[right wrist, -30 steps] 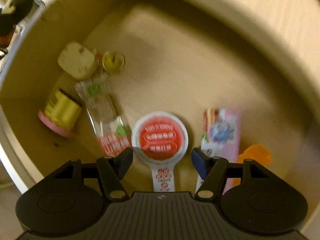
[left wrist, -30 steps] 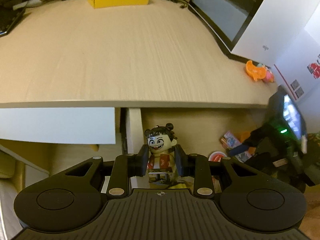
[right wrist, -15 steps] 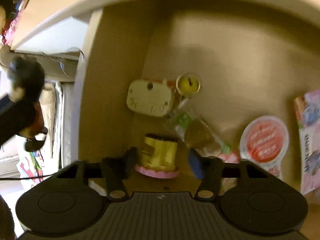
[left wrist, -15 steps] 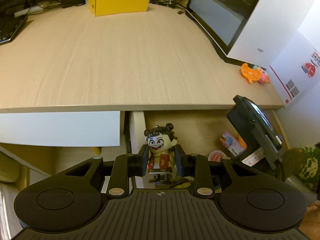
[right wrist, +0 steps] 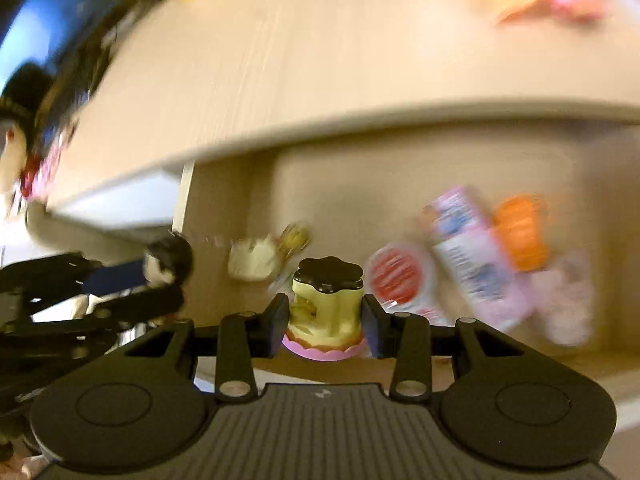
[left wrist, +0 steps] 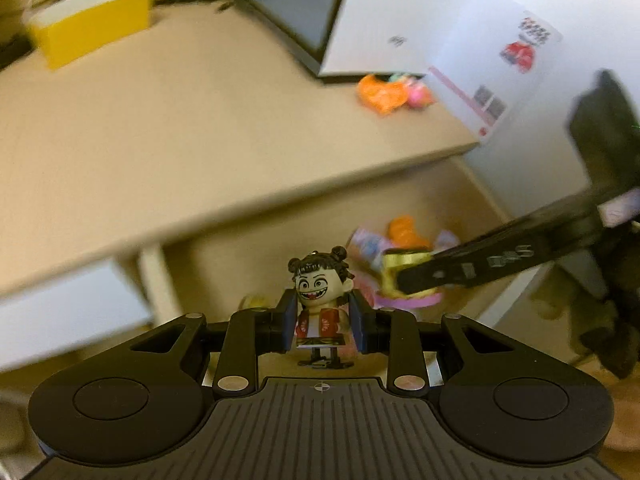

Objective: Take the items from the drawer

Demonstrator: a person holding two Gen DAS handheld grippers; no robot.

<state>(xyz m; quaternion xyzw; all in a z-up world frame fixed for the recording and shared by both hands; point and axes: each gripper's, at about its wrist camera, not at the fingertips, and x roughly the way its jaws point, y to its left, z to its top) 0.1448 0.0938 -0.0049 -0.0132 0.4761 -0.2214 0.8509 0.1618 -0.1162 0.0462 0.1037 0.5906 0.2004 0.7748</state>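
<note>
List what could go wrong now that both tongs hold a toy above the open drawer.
1. The yellow toy with a scalloped pink base and dark flower-shaped cap is gripped only at its middle by the right tongs; it could slip back into the wooden drawer.
2. The left tongs hold the small grinning figurine with black hair buns close beside the right tongs; they might collide.

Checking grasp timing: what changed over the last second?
The right gripper went from hovering open over the red-lidded cup to closing on the yellow toy with a pink base and lifting it out of the drawer. The left gripper stayed shut on the figurine.
</note>
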